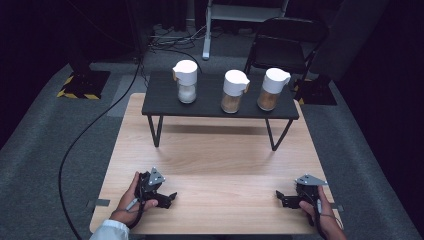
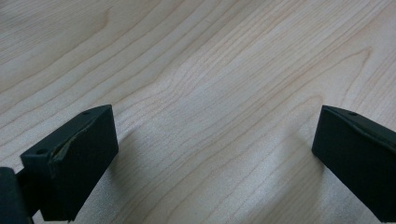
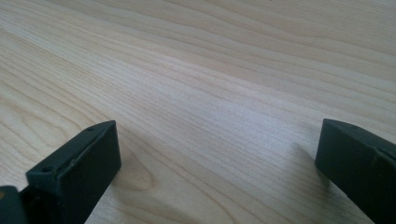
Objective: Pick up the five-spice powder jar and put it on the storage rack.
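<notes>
Wooden table (image 1: 215, 150) lies under both spread, empty tools, left tool (image 1: 170, 198) and right tool (image 1: 280, 197), jaw ends cropped.

Three white-capped glass jars are standing upright on a low black shelf: salt jar (image 1: 186, 81), middle jar (image 1: 233, 91), right jar (image 1: 272, 89).

The room is dark, with black walls at the back. The floor (image 1: 45, 150) is grey carpet. A light wood surface (image 1: 215, 165) stands in the middle, lit from above. On its far end sits a small black shelf (image 1: 220, 107) with thin legs. Behind it is a black folding chair (image 1: 285, 45). A black cable (image 1: 85, 135) curls across the floor. Yellow and black tape (image 1: 75, 94) marks a dark stand at the left.
</notes>
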A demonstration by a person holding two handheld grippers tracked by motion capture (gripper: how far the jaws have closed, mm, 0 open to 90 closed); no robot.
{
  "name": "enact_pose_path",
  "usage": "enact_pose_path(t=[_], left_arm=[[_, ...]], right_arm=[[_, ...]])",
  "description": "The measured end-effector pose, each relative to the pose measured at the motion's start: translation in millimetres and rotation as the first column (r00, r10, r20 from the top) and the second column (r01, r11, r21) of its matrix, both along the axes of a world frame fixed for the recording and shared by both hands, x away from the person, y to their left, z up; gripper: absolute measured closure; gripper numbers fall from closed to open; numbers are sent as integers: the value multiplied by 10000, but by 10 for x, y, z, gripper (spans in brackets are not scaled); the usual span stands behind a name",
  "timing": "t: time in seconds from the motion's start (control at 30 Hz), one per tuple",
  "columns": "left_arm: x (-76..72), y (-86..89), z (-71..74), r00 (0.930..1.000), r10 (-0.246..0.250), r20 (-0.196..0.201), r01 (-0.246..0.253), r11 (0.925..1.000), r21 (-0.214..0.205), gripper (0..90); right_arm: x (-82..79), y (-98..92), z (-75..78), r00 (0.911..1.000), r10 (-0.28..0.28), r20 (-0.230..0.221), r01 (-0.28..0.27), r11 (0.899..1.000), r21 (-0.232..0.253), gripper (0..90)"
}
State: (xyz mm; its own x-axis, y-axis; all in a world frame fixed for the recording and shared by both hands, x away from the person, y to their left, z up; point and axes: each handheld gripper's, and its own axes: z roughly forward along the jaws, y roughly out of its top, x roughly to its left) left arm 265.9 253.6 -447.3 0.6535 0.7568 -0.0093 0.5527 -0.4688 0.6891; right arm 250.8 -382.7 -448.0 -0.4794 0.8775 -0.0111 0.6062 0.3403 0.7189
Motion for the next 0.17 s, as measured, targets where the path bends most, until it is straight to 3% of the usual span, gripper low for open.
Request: enact_pose_path(t=[0.17], left_arm=[[5,-1,1,10000,-15,10,15,10000,17,0]], right_arm=[[0,0,0,10000,3,2,-3,10000,0,0]])
